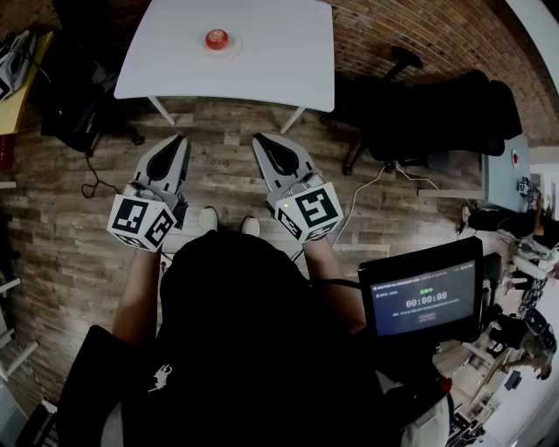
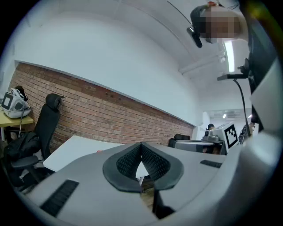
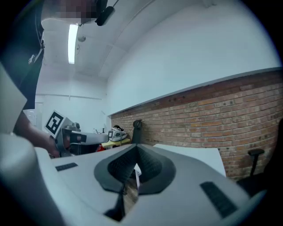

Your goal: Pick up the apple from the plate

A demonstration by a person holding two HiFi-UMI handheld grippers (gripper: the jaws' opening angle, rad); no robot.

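Since both are clenched tip to tip on nothing, the grey plastic left tongs (image 1: pixel 181 140) and right tongs (image 1: pixel 259 140) just sit side by side above the floor, aimed about level toward the table. Close by the person's right arm there's a small black screen (image 1: pixel 425 299) showing a timer. Under the tongs you can spot a pair of white shoes (image 1: pixel 208 218) on the brown wood-plank floor (image 1: pixel 70 236). Between the tongs and the fruit: a strip of that floor, then the near edge of the white rectangular table (image 1: pixel 279 61). The round red apple (image 1: pixel 217 38) sits on a small white plate (image 1: pixel 234 49) on the table's far half, well apart from both tongs. A black office chair (image 1: pixel 428 113) stands right of the table, and a red brick wall (image 1: pixel 419 22) runs behind.
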